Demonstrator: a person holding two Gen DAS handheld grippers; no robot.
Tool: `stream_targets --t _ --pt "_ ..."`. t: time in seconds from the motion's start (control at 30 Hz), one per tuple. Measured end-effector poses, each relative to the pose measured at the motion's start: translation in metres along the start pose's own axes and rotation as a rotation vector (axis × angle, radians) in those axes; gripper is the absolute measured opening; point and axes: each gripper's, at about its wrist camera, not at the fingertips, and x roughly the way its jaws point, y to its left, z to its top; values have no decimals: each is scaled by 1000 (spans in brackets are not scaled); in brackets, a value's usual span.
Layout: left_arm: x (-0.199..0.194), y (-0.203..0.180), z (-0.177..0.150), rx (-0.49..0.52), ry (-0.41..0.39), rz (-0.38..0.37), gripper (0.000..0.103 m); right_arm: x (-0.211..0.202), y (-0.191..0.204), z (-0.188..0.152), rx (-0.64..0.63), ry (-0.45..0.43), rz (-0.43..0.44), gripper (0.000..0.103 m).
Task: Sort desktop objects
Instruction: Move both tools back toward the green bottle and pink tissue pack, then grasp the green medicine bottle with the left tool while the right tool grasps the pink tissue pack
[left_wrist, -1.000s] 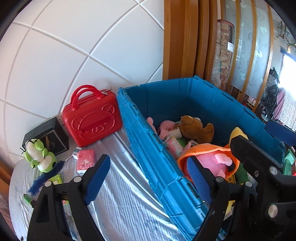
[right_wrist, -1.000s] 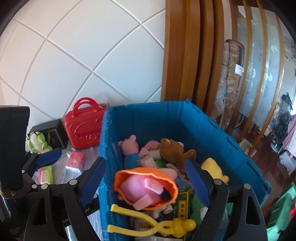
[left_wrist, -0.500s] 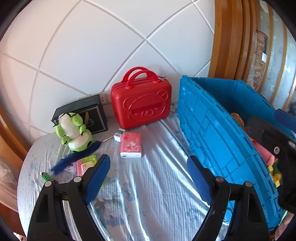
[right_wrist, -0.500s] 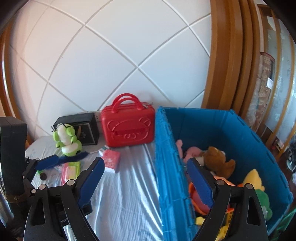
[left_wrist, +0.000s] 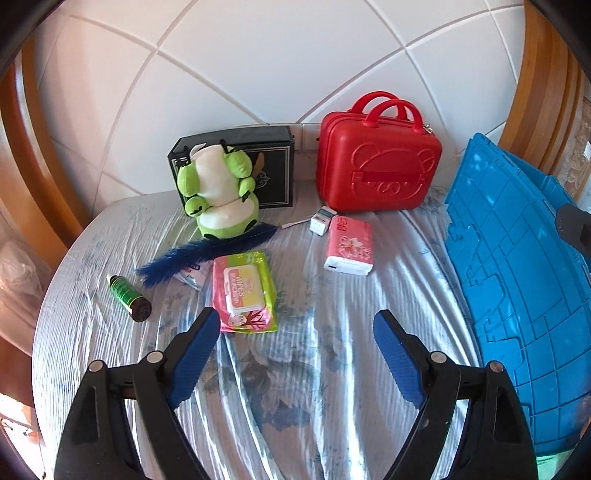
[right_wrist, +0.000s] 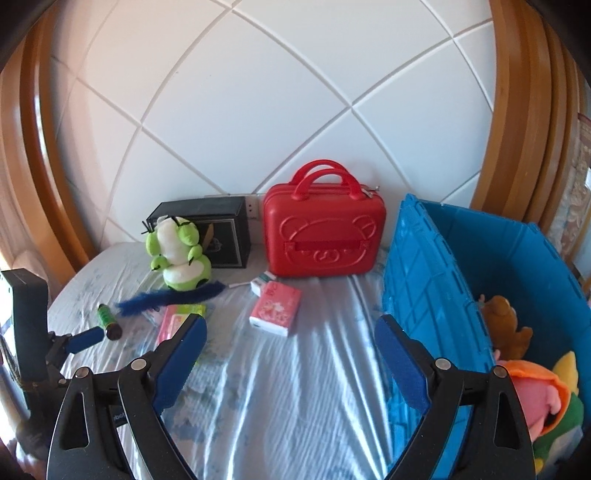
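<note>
the left gripper (left_wrist: 291, 328) hangs over the table (left_wrist: 314, 387) with its jaws apart and nothing between them; only the shiny patterned cloth shows in the gap. the right gripper (right_wrist: 290, 334) also stands apart, its jaws opening, with nothing between them. in the right wrist view the left gripper appears at the left edge, one blue pad near the green bottle (right_wrist: 109, 320).

items on the table, left wrist view:
- a green and white plush toy (left_wrist: 219, 192) sits upright near the wall, leaning against a black box (left_wrist: 273, 166).
- a red case (left_wrist: 376, 166) with two handles stands upright to the right of the black box, against the wall.
- a dark blue feather (left_wrist: 207, 254) lies flat in front of the plush toy, one end touching its base.
- a pink and green wipes pack (left_wrist: 243, 291) lies flat just ahead of the left finger pad (left_wrist: 192, 354), partly over a small pale packet whose kind cannot be told.
- the green bottle (left_wrist: 128, 297) lies on its side to the left of the wipes pack, apart from it.
- a pink tissue pack (left_wrist: 349, 245) lies flat in front of the red case, touching a small white box (left_wrist: 321, 221) at its far corner.

the blue crate (left_wrist: 517, 295) stands at the right side of the table. in the right wrist view its inside holds soft toys: a brown plush (right_wrist: 506, 325), a pink and orange plush (right_wrist: 532, 395) and a yellow one at the edge.
</note>
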Motion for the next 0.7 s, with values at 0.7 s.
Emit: stream_targets --t 0.7 --pt "116 195 -22 -298 157 211 85 168 33 -13 0 235 44 101"
